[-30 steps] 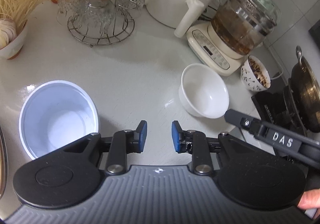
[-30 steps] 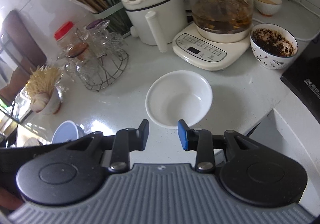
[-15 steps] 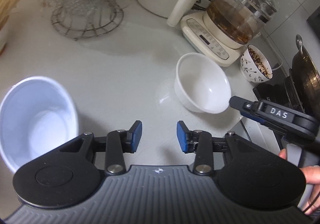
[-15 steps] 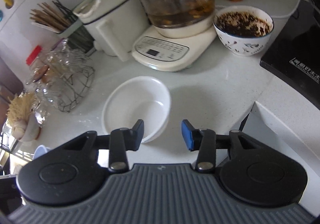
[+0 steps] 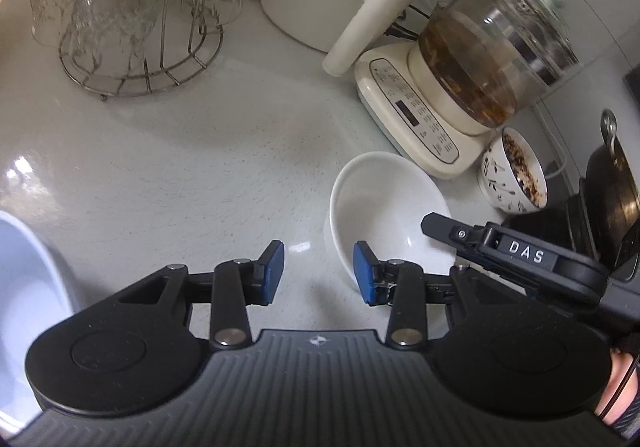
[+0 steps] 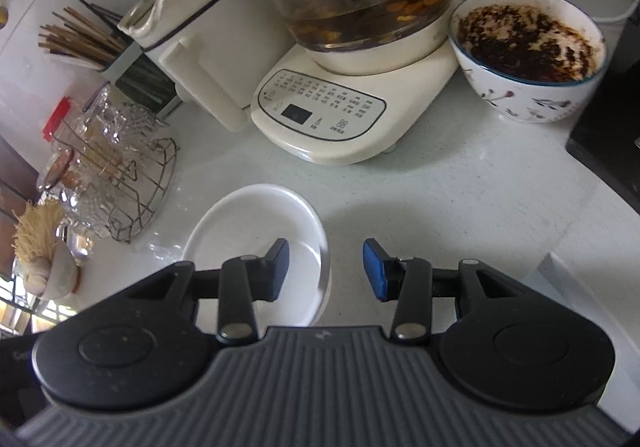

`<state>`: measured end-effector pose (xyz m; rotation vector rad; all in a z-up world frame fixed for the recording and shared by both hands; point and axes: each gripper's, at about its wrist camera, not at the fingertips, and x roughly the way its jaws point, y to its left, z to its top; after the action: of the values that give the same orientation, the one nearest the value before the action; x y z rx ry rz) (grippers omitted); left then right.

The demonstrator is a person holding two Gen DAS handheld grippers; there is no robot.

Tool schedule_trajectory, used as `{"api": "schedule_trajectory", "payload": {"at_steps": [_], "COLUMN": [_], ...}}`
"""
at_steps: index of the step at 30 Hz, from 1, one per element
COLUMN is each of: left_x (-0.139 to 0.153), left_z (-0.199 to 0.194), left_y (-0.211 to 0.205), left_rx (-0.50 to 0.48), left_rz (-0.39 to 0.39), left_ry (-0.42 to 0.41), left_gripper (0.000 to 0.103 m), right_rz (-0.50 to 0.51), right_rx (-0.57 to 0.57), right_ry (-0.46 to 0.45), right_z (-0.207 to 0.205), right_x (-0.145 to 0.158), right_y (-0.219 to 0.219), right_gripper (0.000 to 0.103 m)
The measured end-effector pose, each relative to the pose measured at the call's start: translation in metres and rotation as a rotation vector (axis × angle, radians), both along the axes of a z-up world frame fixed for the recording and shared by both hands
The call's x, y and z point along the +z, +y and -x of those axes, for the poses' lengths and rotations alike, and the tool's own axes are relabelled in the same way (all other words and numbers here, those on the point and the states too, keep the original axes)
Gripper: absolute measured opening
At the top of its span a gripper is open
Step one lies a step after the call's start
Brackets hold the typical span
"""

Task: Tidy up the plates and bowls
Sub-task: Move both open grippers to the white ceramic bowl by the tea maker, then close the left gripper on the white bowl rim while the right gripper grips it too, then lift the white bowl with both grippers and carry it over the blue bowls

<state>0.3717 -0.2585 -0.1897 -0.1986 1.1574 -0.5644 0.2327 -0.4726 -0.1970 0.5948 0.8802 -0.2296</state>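
**Two grippers at the white bowl**

On the pale countertop (image 5: 168,175), the white bowl (image 5: 384,203) sits in front of the kettle base (image 6: 332,119). Only the left wrist view shows the blue-white bowl (image 5: 28,279) at its left edge; only the right shows the chopsticks (image 6: 76,39). The left gripper (image 5: 319,273) and right gripper (image 6: 326,269) have both just been opening and grasp nothing; the right one straddles the white bowl's rim, pads apart from it.
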Motion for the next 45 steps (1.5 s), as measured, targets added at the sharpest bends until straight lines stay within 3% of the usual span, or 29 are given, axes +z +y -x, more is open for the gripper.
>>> {"api": "schedule_trajectory", "payload": {"at_steps": [11, 13, 18, 20, 27, 36, 45], "left_x": [-0.015, -0.019, -0.021, -0.022, -0.02, 0.0, 0.039], "left_z": [-0.012, -0.013, -0.015, -0.016, -0.01, 0.002, -0.001], "left_y": [-0.019, -0.021, -0.023, -0.023, -0.023, -0.011, 0.019], "left_rx": [0.045, 0.043, 0.057, 0.056, 0.057, 0.056, 0.09], "left_rz": [-0.015, -0.02, -0.037, -0.036, -0.008, -0.003, 0.0], "left_ry": [0.045, 0.057, 0.055, 0.059, 0.06, 0.036, -0.01], "left_gripper": [0.041, 0.033, 0.027, 0.024, 0.017, 0.016, 0.016], "right_rz": [0.018, 0.016, 0.016, 0.006, 0.007, 0.027, -0.034], "right_rx": [0.108, 0.117, 0.15, 0.155, 0.179, 0.204, 0.205], "right_ry": [0.056, 0.068, 0.088, 0.097, 0.098, 0.058, 0.038], "right_z": [-0.025, -0.027, -0.029, -0.029, -0.024, -0.021, -0.027], "right_x": [0.003, 0.003, 0.003, 0.001, 0.002, 0.026, 0.05], "right_y": [-0.008, -0.01, -0.01, -0.01, -0.003, 0.011, 0.029], "right_gripper": [0.034, 0.034, 0.028, 0.021, 0.015, 0.015, 0.015]}}
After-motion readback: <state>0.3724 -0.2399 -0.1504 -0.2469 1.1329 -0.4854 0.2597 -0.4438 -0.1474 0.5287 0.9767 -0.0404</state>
